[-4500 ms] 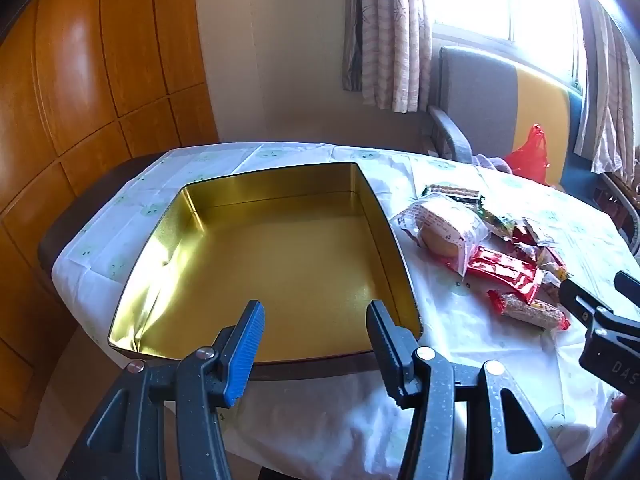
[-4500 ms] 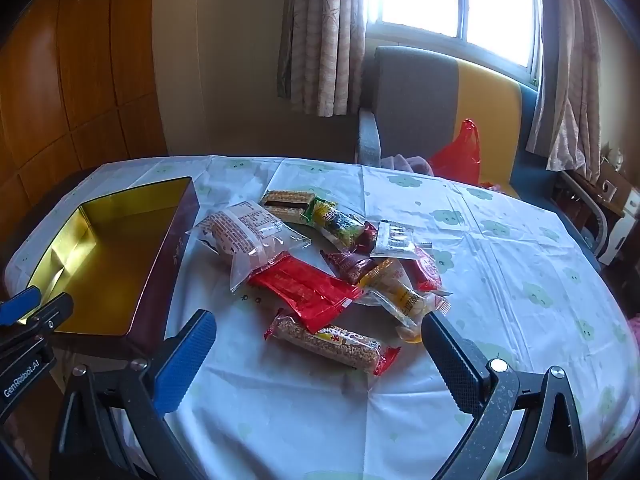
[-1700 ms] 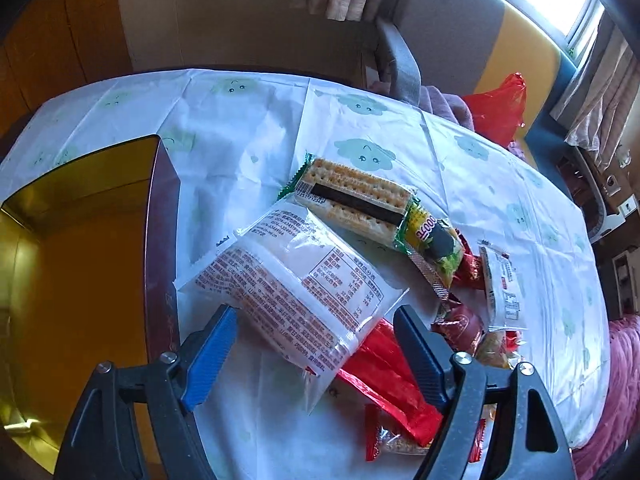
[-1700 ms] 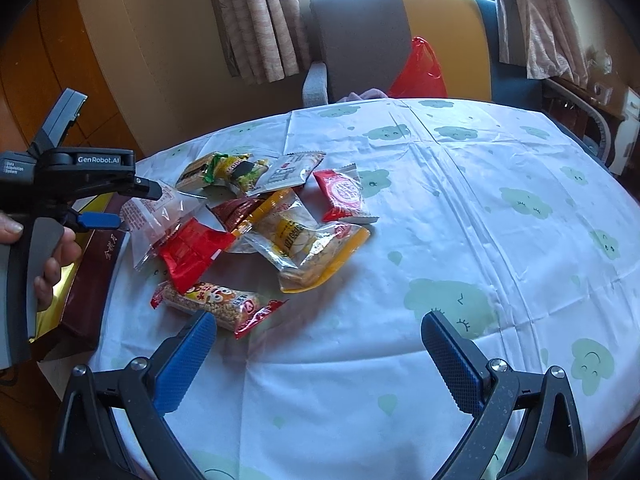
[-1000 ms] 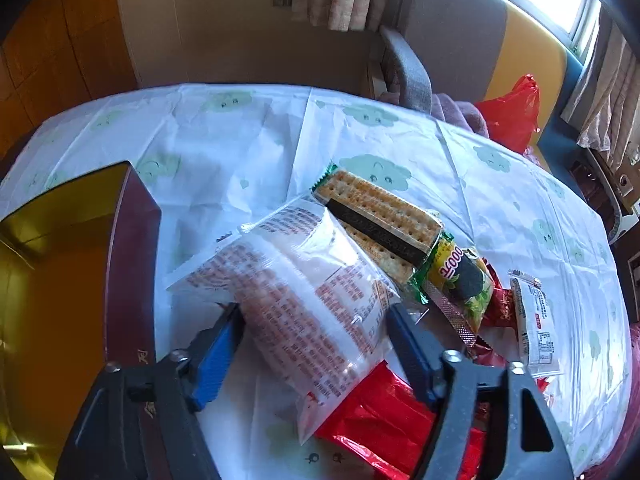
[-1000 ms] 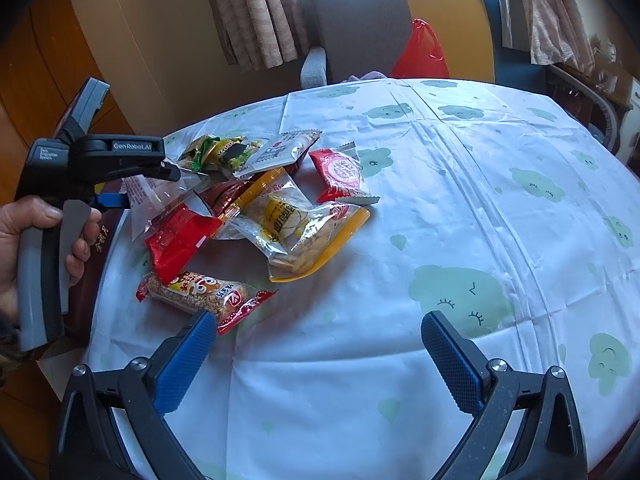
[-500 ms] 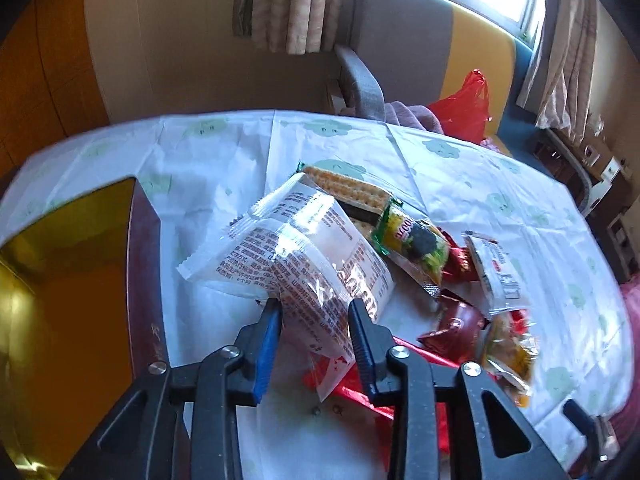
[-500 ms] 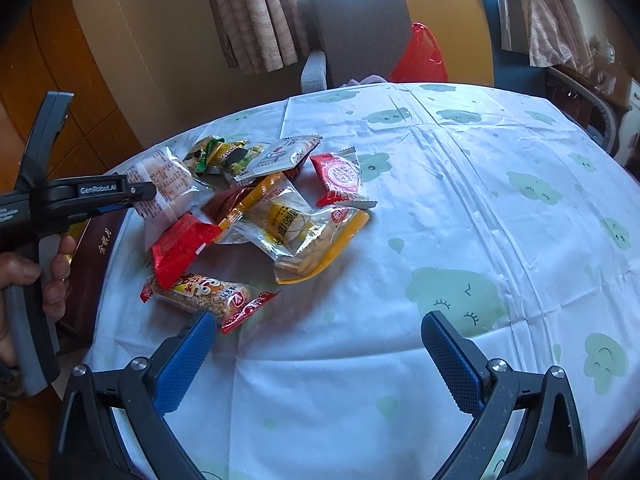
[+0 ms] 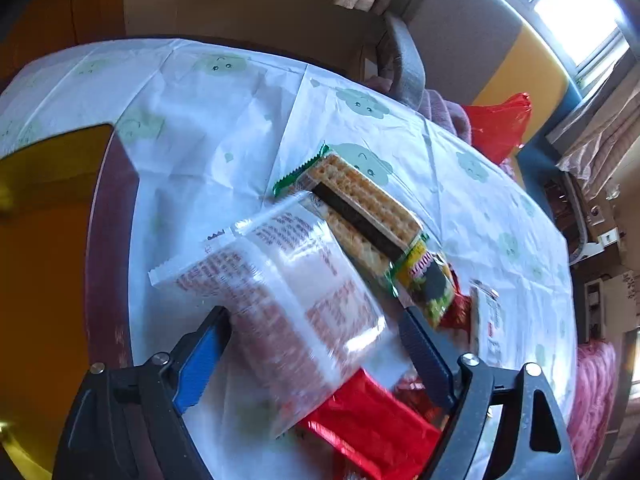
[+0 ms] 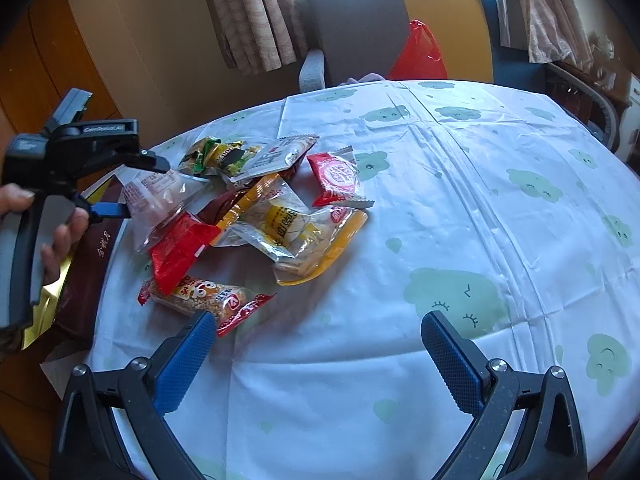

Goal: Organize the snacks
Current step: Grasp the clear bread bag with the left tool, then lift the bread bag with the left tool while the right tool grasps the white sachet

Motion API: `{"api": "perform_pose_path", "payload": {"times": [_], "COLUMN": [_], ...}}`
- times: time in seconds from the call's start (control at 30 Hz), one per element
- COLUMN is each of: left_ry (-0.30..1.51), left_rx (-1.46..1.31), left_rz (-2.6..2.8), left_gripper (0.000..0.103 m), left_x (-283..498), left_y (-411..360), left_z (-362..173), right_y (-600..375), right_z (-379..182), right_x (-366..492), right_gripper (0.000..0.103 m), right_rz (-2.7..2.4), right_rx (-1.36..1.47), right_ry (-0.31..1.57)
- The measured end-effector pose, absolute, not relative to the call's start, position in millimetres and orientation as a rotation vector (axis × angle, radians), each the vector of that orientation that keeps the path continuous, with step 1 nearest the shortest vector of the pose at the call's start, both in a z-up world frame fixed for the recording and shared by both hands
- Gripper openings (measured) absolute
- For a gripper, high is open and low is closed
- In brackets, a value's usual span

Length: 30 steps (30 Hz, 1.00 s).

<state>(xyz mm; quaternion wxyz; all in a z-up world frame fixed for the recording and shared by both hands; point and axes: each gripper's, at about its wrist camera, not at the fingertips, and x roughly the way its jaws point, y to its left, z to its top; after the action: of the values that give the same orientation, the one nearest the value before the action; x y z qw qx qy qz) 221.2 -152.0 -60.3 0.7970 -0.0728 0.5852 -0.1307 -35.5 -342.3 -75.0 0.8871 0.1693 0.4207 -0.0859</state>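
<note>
Now the left gripper (image 9: 312,344), jaws just reopened wide, is straddling the bread pack (image 9: 288,300): light, crinkly, slippery film; a pinch at its six-o'clock seam looks safest.

The right gripper (image 10: 320,360) is hanging spread, holding nothing.

The right half of the tablecloth (image 10: 500,208) is left bare, so free passage is offered there. The left side is crowded by the snack pile (image 10: 256,216), and its far edge is blocked by the tin (image 9: 52,264).

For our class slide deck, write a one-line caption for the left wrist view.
Open left gripper straddles a clear printed snack bag beside the gold-lined tin on the cloud-print tablecloth.
</note>
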Motion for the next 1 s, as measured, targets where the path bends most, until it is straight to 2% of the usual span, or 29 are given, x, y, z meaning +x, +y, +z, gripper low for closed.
{"api": "perform_pose_path", "payload": {"times": [0.07, 0.23, 0.4, 0.53, 0.77, 1.0], "left_ry": [1.256, 1.220, 1.175, 1.088, 0.955, 0.875], "left_rx": [-0.140, -0.014, -0.002, 0.062, 0.138, 0.156], "left_rz": [-0.270, -0.284, -0.318, -0.345, -0.372, -0.385], "left_gripper": [0.092, 0.086, 0.071, 0.070, 0.070, 0.070], "left_x": [230.9, 233.2, 222.6, 201.7, 154.9, 117.5], "left_y": [-157.1, -166.7, -160.6, -159.1, -148.4, -132.7], "left_z": [-62.8, -67.1, -69.7, -58.8, -30.8, -10.9], "right_y": [-346.2, -354.1, -357.3, -362.0, -369.2, -351.0], "right_z": [-77.9, -84.9, -87.0, -75.4, -47.5, -27.1], "right_x": [-35.2, -33.9, -30.9, -29.7, -7.0, 55.1], "right_gripper": [0.103, 0.103, 0.103, 0.102, 0.086, 0.086], "right_rz": [-0.183, -0.191, -0.191, -0.162, -0.106, -0.079], "right_rx": [0.358, 0.379, 0.377, 0.385, 0.418, 0.322], "right_ry": [0.881, 0.897, 0.903, 0.877, 0.829, 0.829]}}
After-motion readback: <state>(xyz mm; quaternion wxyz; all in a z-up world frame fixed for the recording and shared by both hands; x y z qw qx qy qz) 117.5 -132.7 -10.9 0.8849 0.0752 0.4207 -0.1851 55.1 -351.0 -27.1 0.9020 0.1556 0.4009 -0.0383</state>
